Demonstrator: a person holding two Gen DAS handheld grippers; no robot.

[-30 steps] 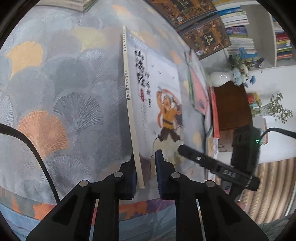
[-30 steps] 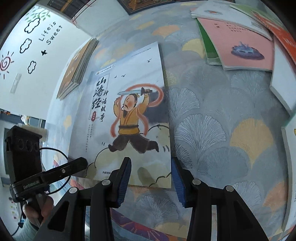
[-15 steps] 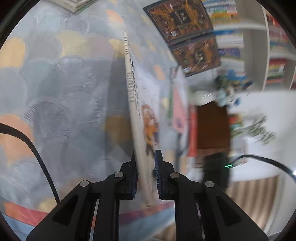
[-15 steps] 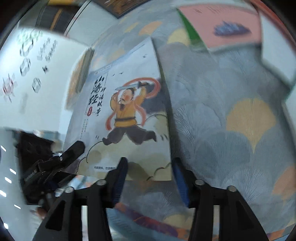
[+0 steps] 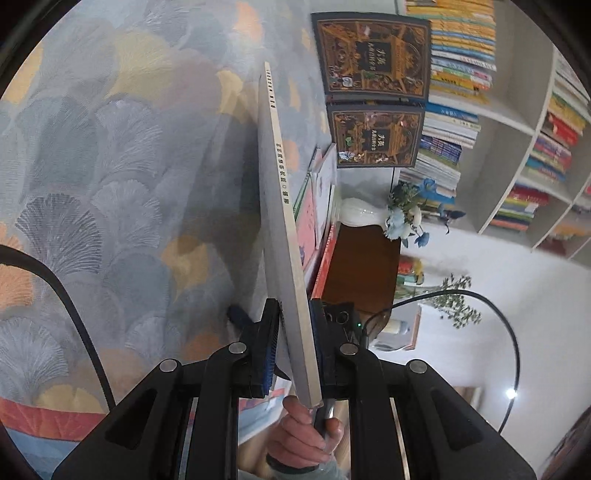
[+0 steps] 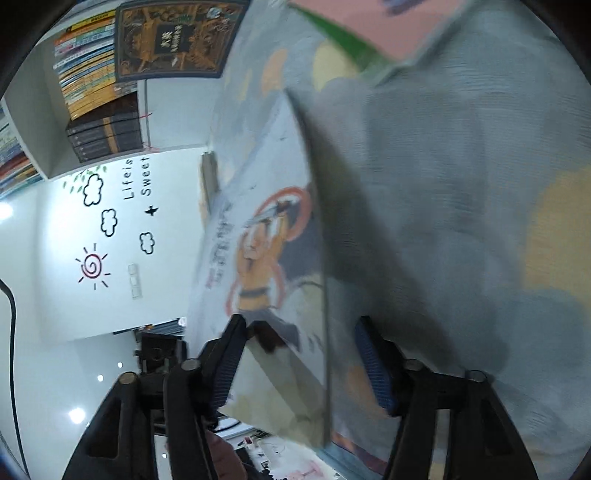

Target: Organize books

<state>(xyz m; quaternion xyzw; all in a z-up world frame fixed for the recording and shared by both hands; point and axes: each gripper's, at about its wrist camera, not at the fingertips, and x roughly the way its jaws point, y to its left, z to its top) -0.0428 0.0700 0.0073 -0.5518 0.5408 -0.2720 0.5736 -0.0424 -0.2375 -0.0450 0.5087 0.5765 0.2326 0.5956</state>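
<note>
A thin picture book with a sword-wielding figure in orange on its cover [image 6: 266, 258] is tipped up on edge above the patterned cloth [image 5: 110, 166]. My left gripper [image 5: 293, 347] is shut on its pale spine edge [image 5: 286, 229]. My right gripper [image 6: 301, 362] straddles the book's lower corner and its jaws are closing. The left pad [image 6: 229, 354] lies against the cover, while the right pad [image 6: 373, 365] stands apart from the book's edge. A hand [image 5: 306, 439] shows behind the book in the left wrist view.
Two dark ornate books [image 5: 373, 55] lie at the far end of the cloth, and a pink and green book [image 6: 369, 22] lies near them. Beyond are a white vase of flowers [image 5: 364, 216], a brown table [image 5: 362, 266] and full bookshelves [image 5: 517, 110].
The book went from lying flat to standing nearly on edge, with the left gripper rolling along. The right gripper rolled and sank, and the book's lower corner now sits between its jaws.
</note>
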